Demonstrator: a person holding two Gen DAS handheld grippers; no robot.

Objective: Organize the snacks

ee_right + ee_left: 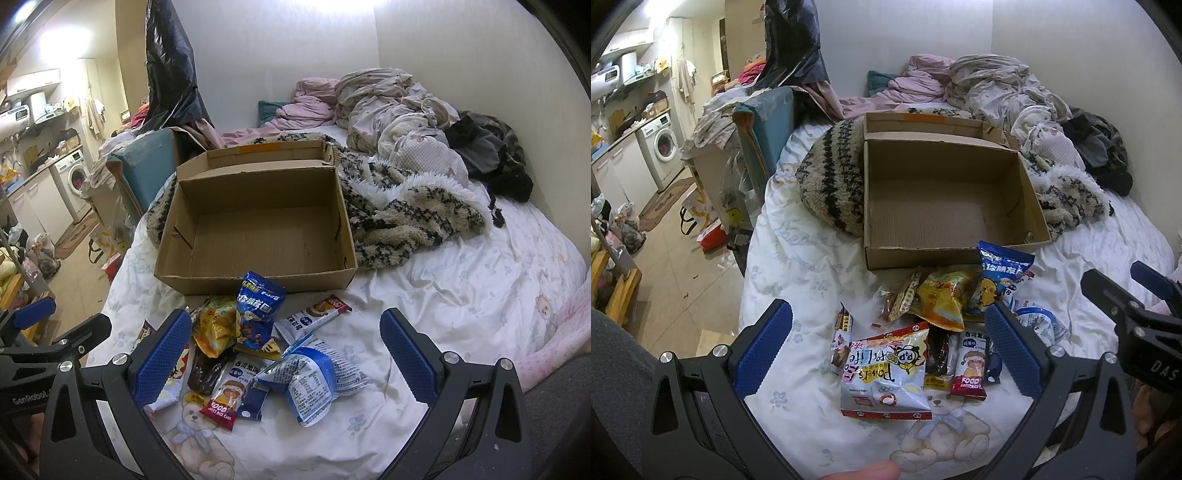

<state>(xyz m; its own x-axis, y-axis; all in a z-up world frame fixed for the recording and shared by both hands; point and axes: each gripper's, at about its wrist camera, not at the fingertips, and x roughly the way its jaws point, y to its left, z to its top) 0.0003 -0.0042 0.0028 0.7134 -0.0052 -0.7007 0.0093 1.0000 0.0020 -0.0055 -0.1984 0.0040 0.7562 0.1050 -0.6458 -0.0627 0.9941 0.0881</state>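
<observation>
Nothing packed yet: cardboard box (258,229) sits bare on the bed, snack pile (251,350) just in front of it. Left gripper (890,347) & right gripper (286,350) both spread wide, holding nothing, hovering over the pile. Next, prob. drop left onto the white Povel's bag (886,373), close, lift it fwd into the box.

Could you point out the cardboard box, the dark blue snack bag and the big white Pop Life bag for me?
cardboard box (258,240), right wrist view, on its bare inner floor.
dark blue snack bag (258,306), right wrist view, on the middle of its printed front.
white Pop Life bag (886,373), left wrist view, on the middle of its front.
</observation>
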